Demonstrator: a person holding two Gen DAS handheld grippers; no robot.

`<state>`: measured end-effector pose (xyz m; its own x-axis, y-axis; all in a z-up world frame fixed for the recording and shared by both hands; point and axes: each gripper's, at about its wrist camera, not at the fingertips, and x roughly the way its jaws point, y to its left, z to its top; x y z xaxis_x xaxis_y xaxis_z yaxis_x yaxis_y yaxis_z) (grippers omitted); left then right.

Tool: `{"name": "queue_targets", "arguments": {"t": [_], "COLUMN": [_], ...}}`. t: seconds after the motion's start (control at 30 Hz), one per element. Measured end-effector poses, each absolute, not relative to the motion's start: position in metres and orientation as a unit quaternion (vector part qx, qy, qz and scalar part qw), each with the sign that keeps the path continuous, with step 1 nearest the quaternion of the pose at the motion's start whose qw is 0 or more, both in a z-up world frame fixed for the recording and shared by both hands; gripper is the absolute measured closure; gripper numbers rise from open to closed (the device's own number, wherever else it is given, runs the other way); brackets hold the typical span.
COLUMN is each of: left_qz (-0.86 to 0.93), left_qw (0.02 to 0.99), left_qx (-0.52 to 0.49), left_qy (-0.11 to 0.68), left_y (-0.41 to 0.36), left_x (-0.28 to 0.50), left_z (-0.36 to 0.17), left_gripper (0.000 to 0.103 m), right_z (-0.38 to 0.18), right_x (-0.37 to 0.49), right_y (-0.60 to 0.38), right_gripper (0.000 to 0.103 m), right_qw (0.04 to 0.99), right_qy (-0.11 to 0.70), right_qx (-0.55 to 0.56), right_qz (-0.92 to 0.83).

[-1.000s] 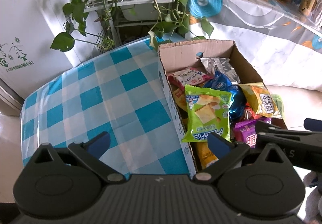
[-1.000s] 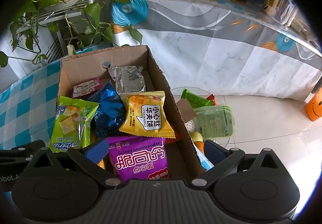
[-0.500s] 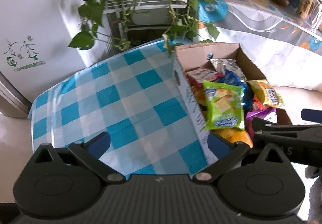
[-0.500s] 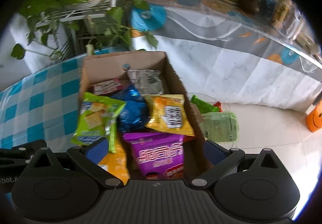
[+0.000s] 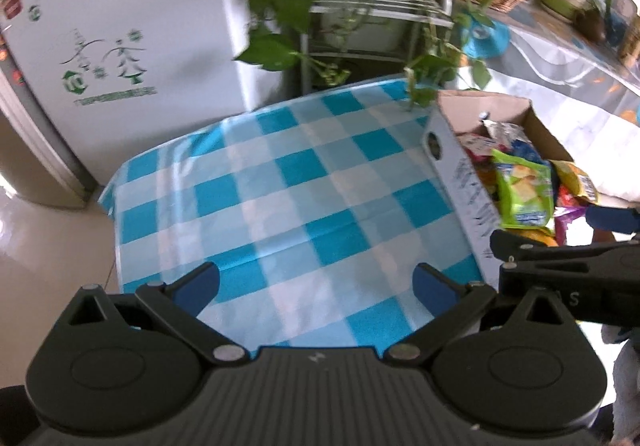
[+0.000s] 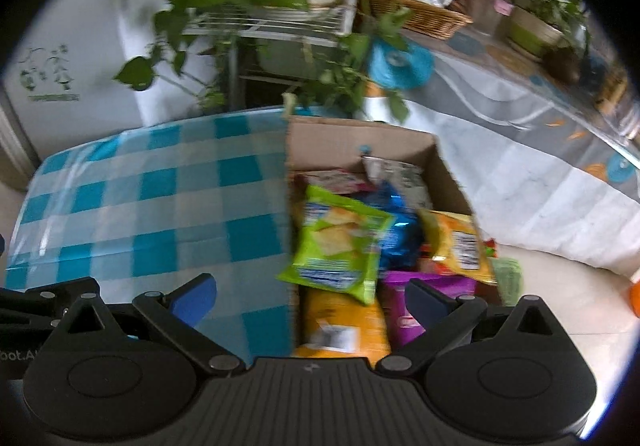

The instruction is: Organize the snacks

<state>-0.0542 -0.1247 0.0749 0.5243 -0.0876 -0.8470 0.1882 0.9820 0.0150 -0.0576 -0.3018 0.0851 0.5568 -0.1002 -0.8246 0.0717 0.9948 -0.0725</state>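
A cardboard box (image 5: 452,157) (image 6: 360,135) full of snack bags stands at the right edge of a table with a blue-and-white checked cloth (image 5: 296,197) (image 6: 152,201). A green bag (image 6: 338,242) (image 5: 522,189) lies on top, with blue (image 6: 400,234), yellow (image 6: 456,242), purple (image 6: 400,310) and orange (image 6: 344,330) bags around it. My left gripper (image 5: 316,284) is open and empty above the cloth, left of the box. My right gripper (image 6: 310,298) is open and empty above the box's near end and shows at the right of the left wrist view.
A leafy plant on a white wire rack (image 5: 360,5) (image 6: 260,21) hangs over the table's far edge. A white fridge (image 5: 100,57) stands at the left. A long covered table (image 6: 520,125) with a wicker basket (image 6: 416,11) runs at the right. Tiled floor surrounds.
Both grippers have swung left and pulled back: the box has slid to the right in both views and more of the checked cloth shows. Both stay open and empty.
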Motion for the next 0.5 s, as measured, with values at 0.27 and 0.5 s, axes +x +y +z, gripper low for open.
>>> {"name": "queue_targets", "arguments": {"t": [0.27,0.5], "left_qz": [-0.065,-0.040], "left_qw": [0.881,0.883], "left_qx": [0.049,0.047], "left_qy": [0.466,0.466], "left_y": [-0.076,-0.040], "left_x": [-0.058,-0.054], "left_z": [0.074,0.062], "left_gripper": [0.001,0.001], "right_z": [0.078,0.059], "right_x": [-0.061,-0.072], "right_y": [-0.260,-0.222], "right_gripper": [0.000,0.000], "right_qw": [0.888,0.882], "right_qy": [0.459,0.471], "right_qx": [-0.010,-0.027], "right_qz": [-0.019,0.016]}}
